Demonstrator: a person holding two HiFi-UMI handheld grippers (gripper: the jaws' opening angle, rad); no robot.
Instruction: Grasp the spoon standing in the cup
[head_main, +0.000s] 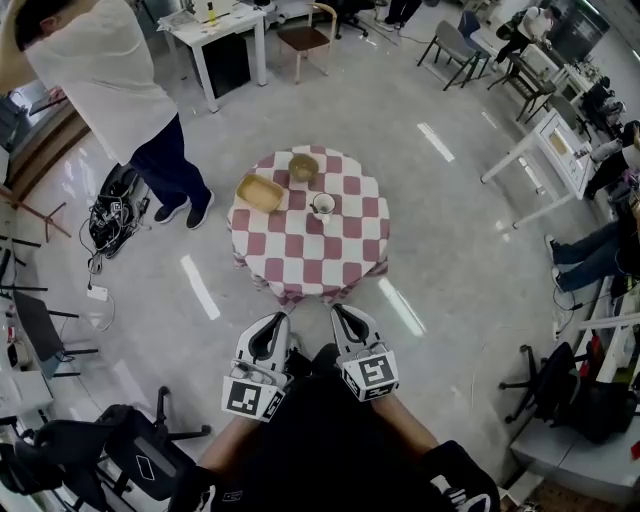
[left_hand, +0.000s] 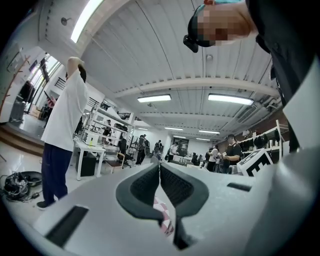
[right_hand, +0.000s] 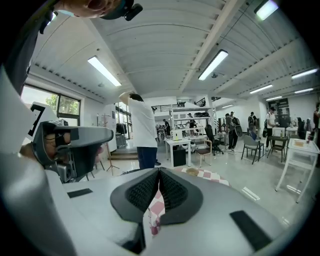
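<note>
Spoon (head_main: 324, 200) standing in the white cup (head_main: 321, 210) near the centre of the round checked worktop (head_main: 300, 262); shallow tray (head_main: 259, 193) and bowl (head_main: 303, 167) lie near it on the far-left side. Left gripper (head_main: 279, 322) and right gripper (head_main: 342, 316) hang off the worktop's near edge, well apart from the cup, each with jaws pressed together on nothing.
</note>
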